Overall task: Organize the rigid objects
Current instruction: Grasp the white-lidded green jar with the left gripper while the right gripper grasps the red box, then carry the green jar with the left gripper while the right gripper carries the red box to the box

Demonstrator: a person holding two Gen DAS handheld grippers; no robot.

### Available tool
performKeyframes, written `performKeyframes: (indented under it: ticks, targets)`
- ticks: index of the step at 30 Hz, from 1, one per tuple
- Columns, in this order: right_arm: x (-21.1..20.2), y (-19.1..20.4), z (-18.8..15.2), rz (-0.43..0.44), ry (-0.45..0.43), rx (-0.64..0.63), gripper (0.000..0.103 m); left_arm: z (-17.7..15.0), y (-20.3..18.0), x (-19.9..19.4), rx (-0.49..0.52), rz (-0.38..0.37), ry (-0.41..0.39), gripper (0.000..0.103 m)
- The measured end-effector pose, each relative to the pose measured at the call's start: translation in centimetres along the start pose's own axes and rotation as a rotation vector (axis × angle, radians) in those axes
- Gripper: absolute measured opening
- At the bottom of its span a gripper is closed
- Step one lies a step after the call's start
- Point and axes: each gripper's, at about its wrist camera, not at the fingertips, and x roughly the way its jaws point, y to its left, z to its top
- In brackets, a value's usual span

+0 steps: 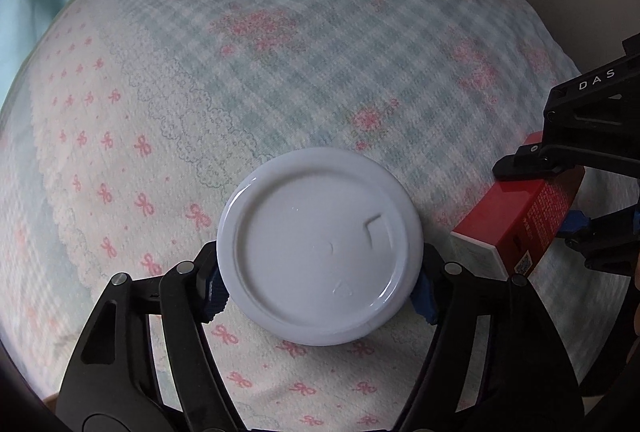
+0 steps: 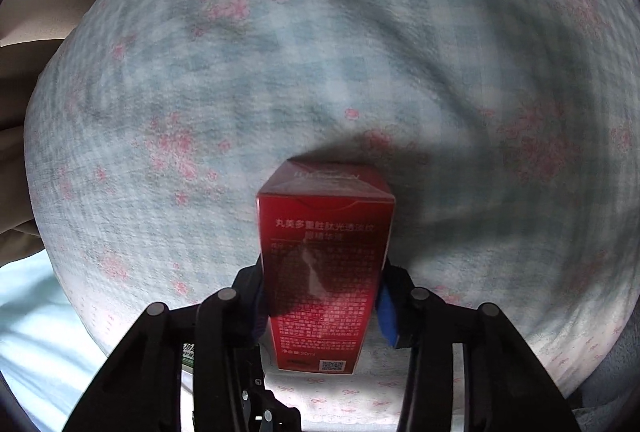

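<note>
Red box [image 2: 326,264] sits clamped in right gripper [image 2: 324,302]; left gripper [image 1: 320,288] clamps white lid [image 1: 320,246].

The left wrist camera sat behind the left gripper [image 1: 320,284] and looked forward and down along its fingers, close above the patterned cloth [image 1: 248,79]. The right wrist camera sat likewise behind the right gripper [image 2: 320,296], facing down at close range. Both views shared the patterned cloth [image 2: 400,79] and the red box [image 2: 324,264]; the left view showed that box [image 1: 520,220] and the right gripper [image 1: 560,191] at its right edge.
</note>
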Motion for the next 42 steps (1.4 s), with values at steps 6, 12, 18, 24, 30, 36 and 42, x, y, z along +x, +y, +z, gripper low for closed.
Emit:
performKeyframes:
  ticks: [6,12,18,24,30,36,42]
  targets:
    - [-1.1,-1.3,0.2,0.055,0.029,-0.003,0.039,-0.2,0.4,-2.6,-0.023,-0.007,-0.018,0.068]
    - [-4.0,-0.8,-0.7,0.1,0.016,-0.112,0.039,-0.3,1.4,-6.4,-0.063,0.015,-0.051,0.068]
    - [-9.8,0.5,-3.2,0.133,-0.036,-0.301,0.039,-1.2,2.4,-13.5,-0.119,0.02,-0.103,0.068]
    - [-16.7,1.3,-8.8,0.138,-0.092,-0.557,0.039,-3.1,3.8,-22.4,-0.201,0.019,-0.166,0.068]
    - [-22.5,3.1,-16.6,0.157,-0.151,-0.768,0.039,-7.5,5.8,-32.0,-0.253,0.049,-0.268,0.068]
    - [-25.1,3.7,-24.7,0.175,-0.192,-0.935,0.039,-14.1,9.5,-38.8,-0.267,0.086,-0.323,0.068]
    - [-25.0,3.5,-32.4,0.21,-0.157,-1.056,0.038,-20.6,14.6,-41.7,-0.317,0.126,-0.324,0.068]
